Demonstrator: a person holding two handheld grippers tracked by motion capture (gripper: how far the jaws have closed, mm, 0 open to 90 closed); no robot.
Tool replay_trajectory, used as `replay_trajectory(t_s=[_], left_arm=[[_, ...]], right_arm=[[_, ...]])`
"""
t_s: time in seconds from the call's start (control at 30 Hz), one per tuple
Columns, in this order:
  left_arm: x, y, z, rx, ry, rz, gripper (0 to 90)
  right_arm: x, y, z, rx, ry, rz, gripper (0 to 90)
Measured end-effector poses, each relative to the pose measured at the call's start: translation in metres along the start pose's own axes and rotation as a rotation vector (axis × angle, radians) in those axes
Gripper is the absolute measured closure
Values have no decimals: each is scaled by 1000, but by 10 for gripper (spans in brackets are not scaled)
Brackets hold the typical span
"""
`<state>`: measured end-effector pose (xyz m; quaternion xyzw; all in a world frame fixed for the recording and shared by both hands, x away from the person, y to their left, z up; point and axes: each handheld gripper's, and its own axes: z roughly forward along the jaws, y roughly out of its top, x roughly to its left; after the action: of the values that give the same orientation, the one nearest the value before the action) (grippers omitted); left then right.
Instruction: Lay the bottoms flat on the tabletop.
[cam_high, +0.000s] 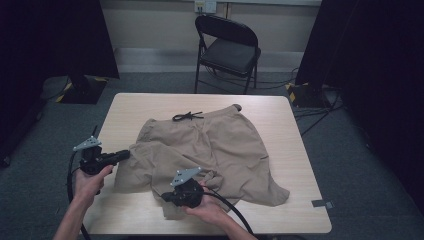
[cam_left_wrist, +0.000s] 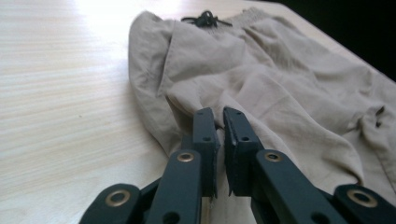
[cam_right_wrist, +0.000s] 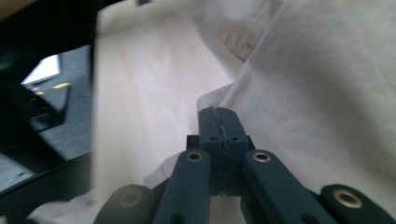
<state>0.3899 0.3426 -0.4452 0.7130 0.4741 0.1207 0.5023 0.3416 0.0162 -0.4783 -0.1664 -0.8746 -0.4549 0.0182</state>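
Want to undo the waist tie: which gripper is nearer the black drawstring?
Left. The left gripper sits at the shorts' left edge below the drawstring; the right gripper is at the near hem.

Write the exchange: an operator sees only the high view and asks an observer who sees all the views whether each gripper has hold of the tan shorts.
Operator: Is the left gripper clamped on the shorts?
Observer: No. In its own view the left gripper has its jaws a narrow gap apart, with the shorts just past the tips and no cloth visibly between them.
Operator: And the right one?
Observer: The right gripper has its jaws pressed together, and a thin sliver of the cloth's edge appears pinched at the tips.
Operator: What lies beside that pinched edge?
Observer: Bare table, on the side away from the cloth.
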Motion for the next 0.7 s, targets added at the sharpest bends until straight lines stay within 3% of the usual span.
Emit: replay_trajectory(t_s=[0.1,0.23,0.33,0.37,0.4,0.47,0.53,0.57,0.6,0.7], left_arm=[[-1,3,-9,26,21,20,857],[2,-2,-9,56,32,9,835],[6,-6,-11,18,39,-20,643],[3,0,-11,-18,26,1,571],[3,0,-11,-18,26,1,532],[-4,6,-7,-3,-2,27,533],[-6,7,-3,8,-7,45,568],[-12,8,13,56,-45,65,599],[-13,6,22,82,-50,68,611],[-12,-5,46,168,-30,78,632]], right_arm=[[14,1,-16,-14,73,-18,900],[22,1,-26,-25,101,-39,900],[24,-3,-28,-18,114,-39,859],[21,-6,-27,-13,98,-29,717],[21,-6,-27,-13,98,-29,717],[14,-6,-25,-19,80,-10,621],[7,-2,-27,-36,54,7,607],[1,1,-27,-40,22,10,592],[-3,2,-26,-40,-1,13,590],[-21,4,-26,-33,-72,32,574]])
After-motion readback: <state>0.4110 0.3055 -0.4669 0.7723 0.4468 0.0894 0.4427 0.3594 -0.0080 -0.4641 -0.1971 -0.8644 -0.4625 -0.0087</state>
